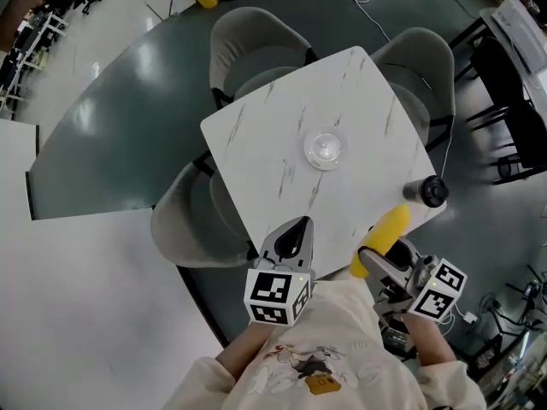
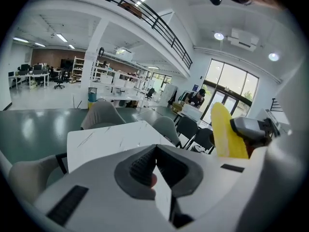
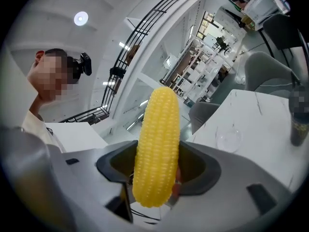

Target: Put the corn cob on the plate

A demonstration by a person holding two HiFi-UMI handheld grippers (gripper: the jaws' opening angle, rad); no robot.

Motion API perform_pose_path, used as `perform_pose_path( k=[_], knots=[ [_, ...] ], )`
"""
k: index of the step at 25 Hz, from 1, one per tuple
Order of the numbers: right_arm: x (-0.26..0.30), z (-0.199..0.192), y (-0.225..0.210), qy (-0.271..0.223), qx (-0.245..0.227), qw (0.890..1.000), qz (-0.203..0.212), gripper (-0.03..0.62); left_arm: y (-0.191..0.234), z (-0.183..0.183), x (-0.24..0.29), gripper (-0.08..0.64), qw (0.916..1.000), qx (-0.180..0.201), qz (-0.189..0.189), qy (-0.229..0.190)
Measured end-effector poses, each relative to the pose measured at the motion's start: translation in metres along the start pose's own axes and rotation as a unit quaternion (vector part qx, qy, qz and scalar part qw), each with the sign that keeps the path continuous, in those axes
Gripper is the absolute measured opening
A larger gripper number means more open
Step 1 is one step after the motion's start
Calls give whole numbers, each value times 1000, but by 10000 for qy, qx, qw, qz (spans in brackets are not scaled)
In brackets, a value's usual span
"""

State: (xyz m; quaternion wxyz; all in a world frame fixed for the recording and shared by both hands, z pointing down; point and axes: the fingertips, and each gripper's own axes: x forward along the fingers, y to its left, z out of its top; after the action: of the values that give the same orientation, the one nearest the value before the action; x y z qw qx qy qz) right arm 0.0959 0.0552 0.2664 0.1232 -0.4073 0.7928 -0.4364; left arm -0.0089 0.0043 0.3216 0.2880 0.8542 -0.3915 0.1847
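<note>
A yellow corn cob (image 1: pixel 384 236) is clamped in my right gripper (image 1: pixel 374 261), held in the air just off the near right edge of the white marble table (image 1: pixel 282 126). In the right gripper view the corn cob (image 3: pixel 157 149) stands upright between the jaws of the right gripper (image 3: pixel 154 178). The clear glass plate (image 1: pixel 325 149) lies near the table's middle, well ahead of both grippers; it also shows as a plate (image 3: pixel 228 139) beyond the cob. My left gripper (image 1: pixel 293 229) hangs over the table's near edge, shut and with nothing in it. The left gripper (image 2: pixel 153 167) faces the table, the corn cob (image 2: pixel 227 132) to its right.
A dark bottle (image 1: pixel 430 191) stands at the table's right edge, close to the cob. Grey chairs (image 1: pixel 255 41) ring the table at the far side, far right (image 1: pixel 419 58) and near left (image 1: pixel 182 220). A person's sleeves hold both grippers.
</note>
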Motion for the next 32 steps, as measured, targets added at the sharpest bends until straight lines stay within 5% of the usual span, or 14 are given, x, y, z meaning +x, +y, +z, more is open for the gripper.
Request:
perform_pose_path(
  k=[14, 21, 32],
  knots=[
    [54, 28, -66, 621, 60, 9977, 278, 255, 22, 0, 55, 8, 9976, -414, 448, 317],
    [72, 15, -98, 904, 109, 9958, 55, 255, 32, -24, 82, 8, 9948, -653, 458, 639],
    [102, 4, -158, 1194, -378, 9915, -350, 255, 60, -45, 132, 8, 9941, -707, 602, 552]
  ],
)
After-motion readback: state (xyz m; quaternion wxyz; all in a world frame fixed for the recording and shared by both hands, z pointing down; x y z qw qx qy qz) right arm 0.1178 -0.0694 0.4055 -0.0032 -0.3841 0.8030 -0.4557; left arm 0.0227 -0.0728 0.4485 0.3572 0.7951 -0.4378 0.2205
